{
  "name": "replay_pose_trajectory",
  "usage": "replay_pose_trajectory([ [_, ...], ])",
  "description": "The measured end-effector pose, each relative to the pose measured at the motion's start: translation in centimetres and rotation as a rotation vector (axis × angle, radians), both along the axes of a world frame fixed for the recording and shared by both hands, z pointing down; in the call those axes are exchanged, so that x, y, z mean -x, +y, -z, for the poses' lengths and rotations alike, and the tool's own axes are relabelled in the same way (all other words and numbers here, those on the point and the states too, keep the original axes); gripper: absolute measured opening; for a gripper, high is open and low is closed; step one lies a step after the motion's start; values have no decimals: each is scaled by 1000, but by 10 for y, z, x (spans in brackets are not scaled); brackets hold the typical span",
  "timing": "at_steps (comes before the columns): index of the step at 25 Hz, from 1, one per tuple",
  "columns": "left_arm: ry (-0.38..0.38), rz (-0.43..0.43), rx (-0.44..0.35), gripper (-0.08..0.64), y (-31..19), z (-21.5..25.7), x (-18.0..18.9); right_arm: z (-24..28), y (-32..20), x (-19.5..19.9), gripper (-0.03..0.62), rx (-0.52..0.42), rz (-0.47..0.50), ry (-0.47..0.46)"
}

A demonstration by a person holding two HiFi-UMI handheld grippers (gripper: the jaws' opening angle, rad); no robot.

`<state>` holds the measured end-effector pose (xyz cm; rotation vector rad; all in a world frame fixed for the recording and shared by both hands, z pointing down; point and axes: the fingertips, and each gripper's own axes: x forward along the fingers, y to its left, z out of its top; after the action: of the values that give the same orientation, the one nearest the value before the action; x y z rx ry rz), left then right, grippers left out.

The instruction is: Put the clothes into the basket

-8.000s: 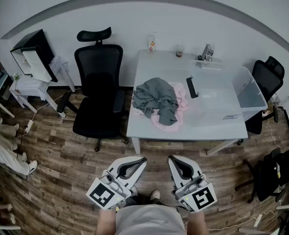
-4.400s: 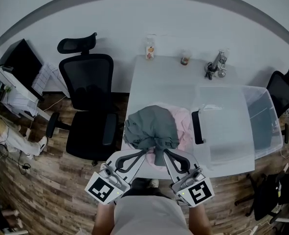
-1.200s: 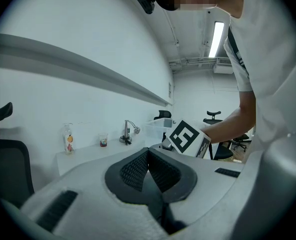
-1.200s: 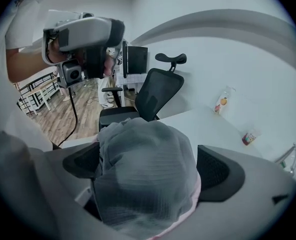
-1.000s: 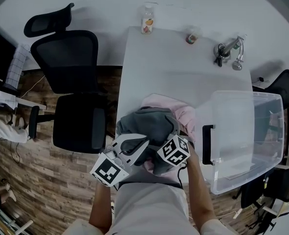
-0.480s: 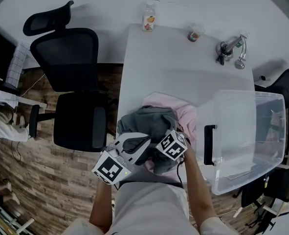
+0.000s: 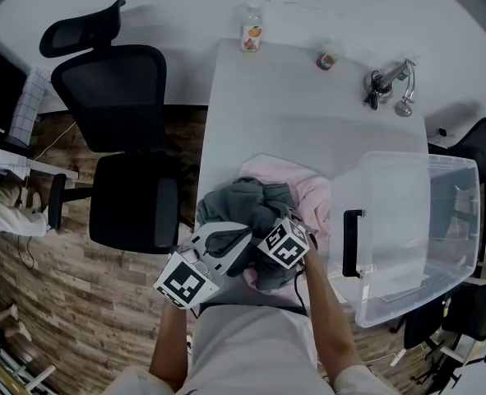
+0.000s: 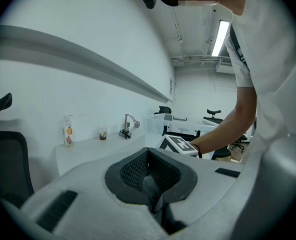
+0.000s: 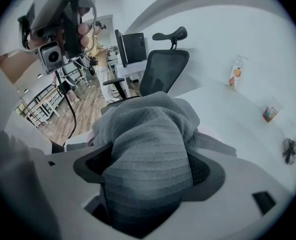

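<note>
A grey garment (image 7: pixel 247 200) lies bunched on a pink garment (image 7: pixel 312 189) at the near edge of the white table (image 7: pixel 292 113). A clear plastic basket (image 7: pixel 440 220) with a black handle stands to the right of them. My right gripper (image 7: pixel 269 237) points steeply down into the grey garment (image 9: pixel 148 129). Its jaws have just been closing, and a thick fold of grey cloth fills the gap between them (image 9: pixel 148 166). My left gripper (image 7: pixel 238 239) hovers beside it at the pile's near left edge, shut (image 8: pixel 148 151) with nothing in it.
A bottle (image 7: pixel 250 38), a small cup (image 7: pixel 326 59) and a metal fixture (image 7: pixel 386 81) stand along the table's far edge. A black office chair (image 7: pixel 123 97) is left of the table. Another chair (image 7: pixel 485 142) stands behind the basket.
My right gripper has sunk into the grey garment and its jaws have narrowed round a fold, which now bunches higher. The left gripper has stayed put.
</note>
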<state>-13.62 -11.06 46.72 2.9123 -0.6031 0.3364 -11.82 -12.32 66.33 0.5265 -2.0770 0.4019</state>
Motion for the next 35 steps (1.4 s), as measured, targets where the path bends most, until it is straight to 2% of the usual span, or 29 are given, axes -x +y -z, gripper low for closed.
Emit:
replay_pose_trajectory([
  [6,1,3,0,4,1,0,2,11,0,-2,222,-38,-12,19],
  [10,-14,-29,-45,4,3,1,1,21,1,-4,162,-68,-28,19],
  [18,-17,-38,-58,3,6,6,0,56,5,-14,137,-119,-107,-45],
  [26,4,-47,-55,3,12,21,-4,109,5,-22,133,-228,-187,-118],
  [35,-17,-139,-161,3,19,38,-10,167,2,-26,132,-315,-271,-205],
])
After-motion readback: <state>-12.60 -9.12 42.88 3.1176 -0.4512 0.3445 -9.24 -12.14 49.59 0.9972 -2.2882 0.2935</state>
